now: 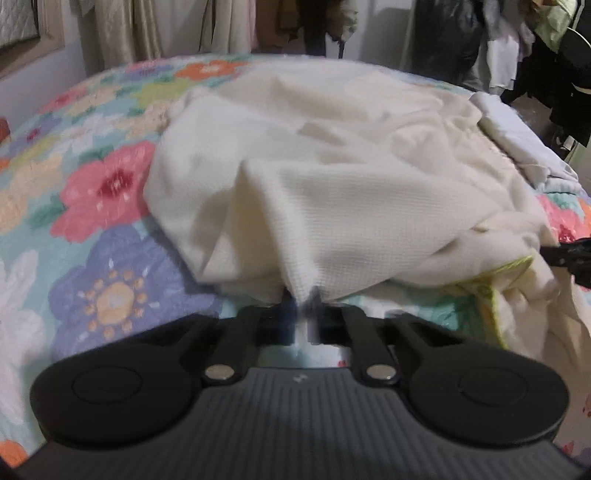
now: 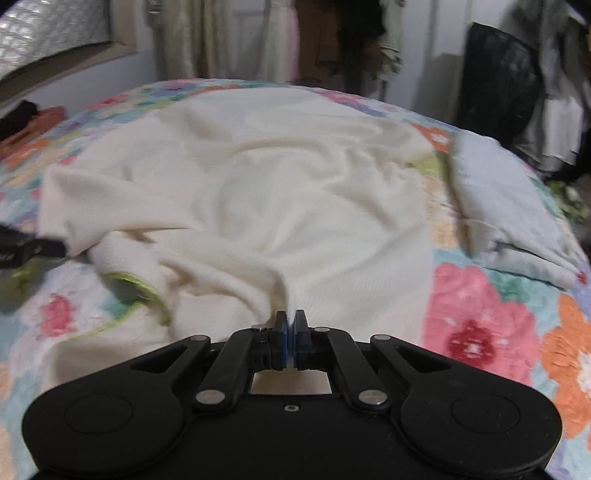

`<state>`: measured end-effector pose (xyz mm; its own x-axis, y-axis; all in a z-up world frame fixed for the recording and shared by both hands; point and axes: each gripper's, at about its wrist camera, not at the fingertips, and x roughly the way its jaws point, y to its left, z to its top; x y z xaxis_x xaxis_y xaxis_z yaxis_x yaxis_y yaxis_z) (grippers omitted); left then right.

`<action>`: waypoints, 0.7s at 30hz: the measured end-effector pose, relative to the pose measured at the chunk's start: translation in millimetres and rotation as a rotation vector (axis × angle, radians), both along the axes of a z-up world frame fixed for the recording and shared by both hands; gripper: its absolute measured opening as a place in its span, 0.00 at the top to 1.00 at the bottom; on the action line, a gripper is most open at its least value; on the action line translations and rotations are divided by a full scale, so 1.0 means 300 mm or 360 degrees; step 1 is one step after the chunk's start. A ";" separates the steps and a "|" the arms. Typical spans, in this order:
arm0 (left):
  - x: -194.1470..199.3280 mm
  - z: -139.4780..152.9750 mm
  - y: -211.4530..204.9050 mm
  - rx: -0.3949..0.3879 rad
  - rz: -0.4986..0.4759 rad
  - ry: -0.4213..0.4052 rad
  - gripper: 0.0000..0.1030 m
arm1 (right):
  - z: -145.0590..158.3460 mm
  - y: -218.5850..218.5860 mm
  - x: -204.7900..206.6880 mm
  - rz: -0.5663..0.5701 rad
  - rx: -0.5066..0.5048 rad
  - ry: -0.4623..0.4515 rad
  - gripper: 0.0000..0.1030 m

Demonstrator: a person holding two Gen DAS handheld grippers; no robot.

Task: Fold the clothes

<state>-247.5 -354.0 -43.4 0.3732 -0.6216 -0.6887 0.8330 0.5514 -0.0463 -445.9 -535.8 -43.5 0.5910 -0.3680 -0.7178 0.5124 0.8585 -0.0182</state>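
Observation:
A cream knit garment (image 1: 332, 177) lies crumpled on a floral quilt (image 1: 92, 206). My left gripper (image 1: 303, 295) is shut on the garment's near edge, which bunches up between the fingers. In the right wrist view the same garment (image 2: 258, 192) spreads across the quilt (image 2: 498, 317). My right gripper (image 2: 290, 317) is shut on another part of its near edge. The right gripper shows at the right edge of the left wrist view (image 1: 569, 254), and the left gripper at the left edge of the right wrist view (image 2: 29, 251). A lime-green lining (image 2: 129, 284) shows under a fold.
A pale grey folded cloth (image 2: 509, 206) lies on the bed to the right of the garment. Clothes hang along the far wall (image 2: 332, 33). A dark bag or chair (image 2: 498, 74) stands beyond the bed's far right corner. A dark item (image 2: 22, 110) lies at far left.

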 end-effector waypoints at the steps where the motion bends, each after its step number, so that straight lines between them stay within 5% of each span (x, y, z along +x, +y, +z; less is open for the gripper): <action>1: -0.010 0.021 0.009 -0.0023 0.0007 -0.0042 0.96 | 0.016 0.011 -0.007 0.0025 -0.0001 -0.0046 0.98; 9: -0.030 0.358 0.291 -0.0499 0.0193 -0.0044 0.95 | 0.272 0.068 -0.192 0.0093 -0.0013 -0.0482 0.98; 14: -0.072 0.473 0.528 -0.0707 0.0336 0.0220 0.95 | 0.378 0.171 -0.337 0.0293 0.0148 -0.0615 0.98; 16: -0.074 0.436 0.569 -0.0581 0.0439 0.0320 0.95 | 0.355 0.221 -0.366 0.0379 0.0180 -0.0489 0.98; 21: -0.081 0.262 0.500 0.0042 0.0523 0.0292 0.94 | 0.225 0.201 -0.352 0.0402 0.0345 -0.0117 0.90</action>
